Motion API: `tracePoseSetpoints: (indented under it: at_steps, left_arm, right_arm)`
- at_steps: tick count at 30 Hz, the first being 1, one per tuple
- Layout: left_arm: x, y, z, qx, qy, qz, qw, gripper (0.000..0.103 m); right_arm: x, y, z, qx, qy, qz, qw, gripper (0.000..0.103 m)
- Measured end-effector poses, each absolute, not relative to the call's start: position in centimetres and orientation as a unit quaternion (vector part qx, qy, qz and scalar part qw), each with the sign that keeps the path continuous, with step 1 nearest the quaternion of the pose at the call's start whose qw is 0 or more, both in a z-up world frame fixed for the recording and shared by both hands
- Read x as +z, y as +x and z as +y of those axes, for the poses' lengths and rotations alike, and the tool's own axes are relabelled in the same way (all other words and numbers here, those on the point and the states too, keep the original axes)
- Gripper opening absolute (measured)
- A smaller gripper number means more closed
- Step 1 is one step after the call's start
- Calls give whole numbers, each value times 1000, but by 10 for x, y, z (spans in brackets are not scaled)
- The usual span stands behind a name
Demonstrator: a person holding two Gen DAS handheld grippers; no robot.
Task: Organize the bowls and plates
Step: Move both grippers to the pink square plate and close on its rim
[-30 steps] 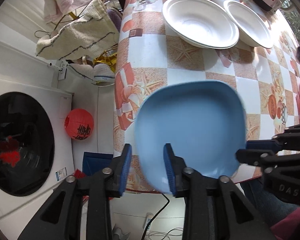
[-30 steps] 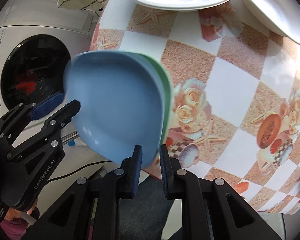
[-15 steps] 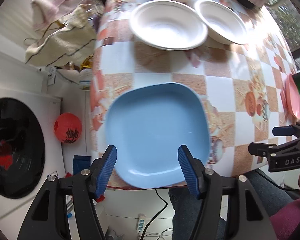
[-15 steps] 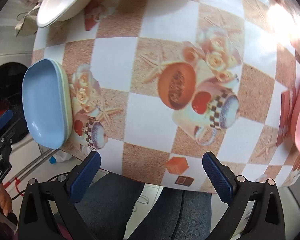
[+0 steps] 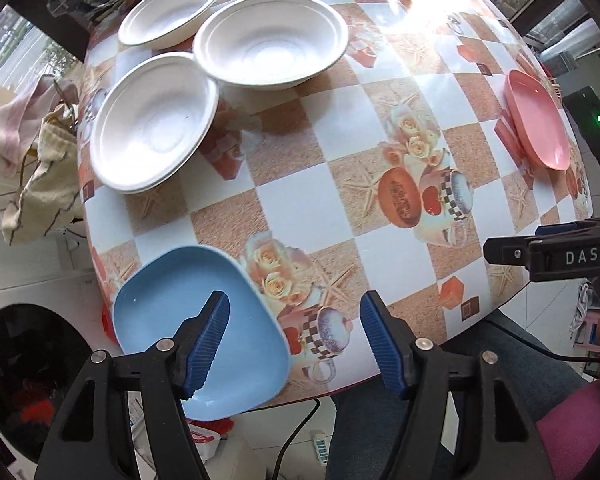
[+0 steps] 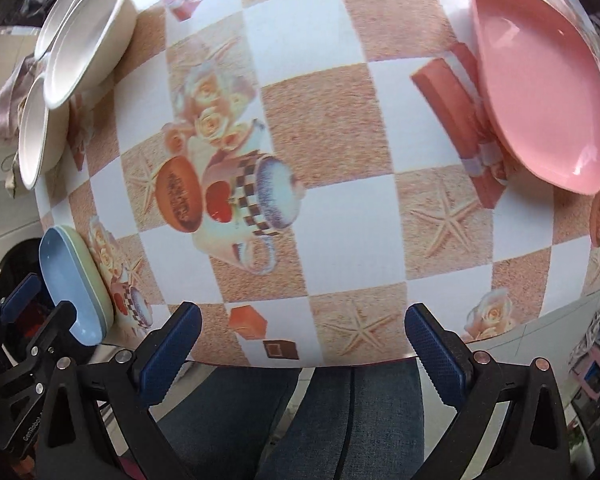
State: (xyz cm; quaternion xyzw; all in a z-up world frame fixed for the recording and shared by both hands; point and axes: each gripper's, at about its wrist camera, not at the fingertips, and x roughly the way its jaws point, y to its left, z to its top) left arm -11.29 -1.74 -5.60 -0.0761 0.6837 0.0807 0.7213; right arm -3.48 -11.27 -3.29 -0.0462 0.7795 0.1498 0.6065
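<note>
A blue plate [image 5: 188, 320] lies on a green plate [image 6: 96, 280] at the table's near left corner, overhanging the edge; it also shows in the right wrist view [image 6: 66, 280]. My left gripper [image 5: 294, 340] is open and empty above the table's near edge, its left finger over the blue plate. My right gripper [image 6: 302, 356] is open and empty at the near edge, also seen in the left wrist view [image 5: 548, 256]. A pink plate [image 5: 536, 120] [image 6: 540, 88] lies at the right. Three white bowls [image 5: 152, 120] [image 5: 270, 38] [image 5: 170, 12] sit at the far left.
The table [image 5: 340, 152] has a checkered cloth with printed pictures. A washing machine [image 5: 28, 368] stands low left, towels [image 5: 32, 160] hang beside the table. The person's legs [image 6: 332, 420] are under the near edge.
Both grippers let go of the blue plate, opened wide and drew back. The left view swung right, the right view swung towards the pink plate.
</note>
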Motion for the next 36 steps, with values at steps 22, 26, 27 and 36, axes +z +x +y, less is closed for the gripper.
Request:
tracePoseSetpoints:
  at_steps: [22,26,27,36]
  left_arm:
    - [-65,24,-146,-24,-2,702,711,72]
    - [-66,57,-166,-25,-12,699,715,72]
    - [-66,65,-171,-24,-16,698,715,72]
    - [-82,127,-199,0,-59,691,721,72]
  right_arm:
    - [-67,56,-420,28,51,761,646,102]
    - [-80,80,-450,14,47,752,658,102]
    - [-82,85,-457,12,43,750,660,102]
    - [-108,133,-506,11,8,728,686,102]
